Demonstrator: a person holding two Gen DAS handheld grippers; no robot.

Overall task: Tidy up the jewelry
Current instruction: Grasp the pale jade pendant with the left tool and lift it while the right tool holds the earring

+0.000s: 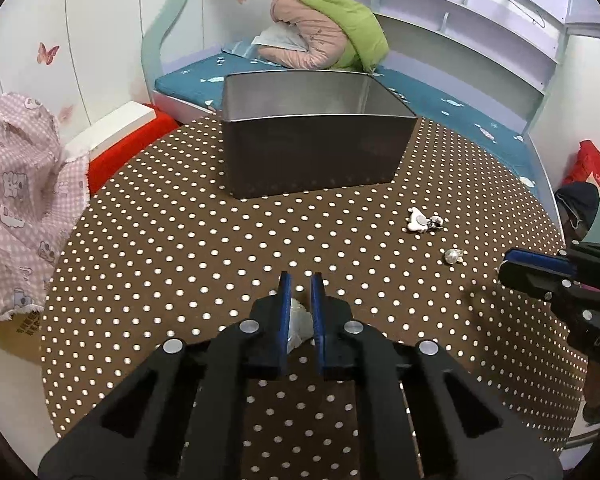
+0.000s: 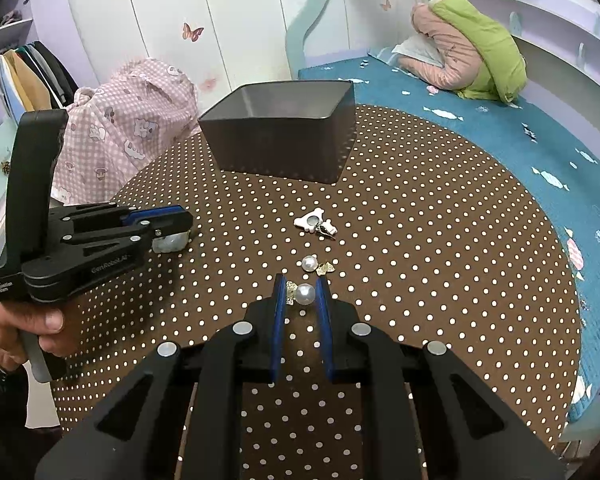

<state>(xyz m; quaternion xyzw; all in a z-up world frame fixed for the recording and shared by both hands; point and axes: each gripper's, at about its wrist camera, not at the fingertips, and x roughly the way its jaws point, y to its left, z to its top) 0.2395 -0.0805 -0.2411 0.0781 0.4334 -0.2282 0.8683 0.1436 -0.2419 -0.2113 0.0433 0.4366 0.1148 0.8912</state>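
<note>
On the brown dotted tablecloth (image 1: 160, 240) (image 2: 440, 240) stands an open grey box (image 1: 316, 156) (image 2: 276, 148) at the far side. My left gripper (image 1: 301, 280) (image 2: 182, 228) is shut on a pale translucent jewelry piece (image 1: 300, 322) (image 2: 171, 242), low over the cloth. My right gripper (image 2: 300, 282) (image 1: 508, 270) is shut on a pearl earring (image 2: 305, 294) with a gold part. Just beyond it a second pearl earring (image 2: 309, 263) (image 1: 452, 256) lies loose. Farther on, toward the box, rests a white clip piece (image 2: 314, 222) (image 1: 418, 220).
Pink checked fabric (image 1: 16, 200) (image 2: 132, 128) hangs at the table's left edge, beside a red and white box (image 1: 128, 148). A blue bed (image 1: 460, 108) (image 2: 500, 140) with folded jackets (image 2: 472, 56) curves behind and to the right. A hand (image 2: 28, 320) grips the left gripper's handle.
</note>
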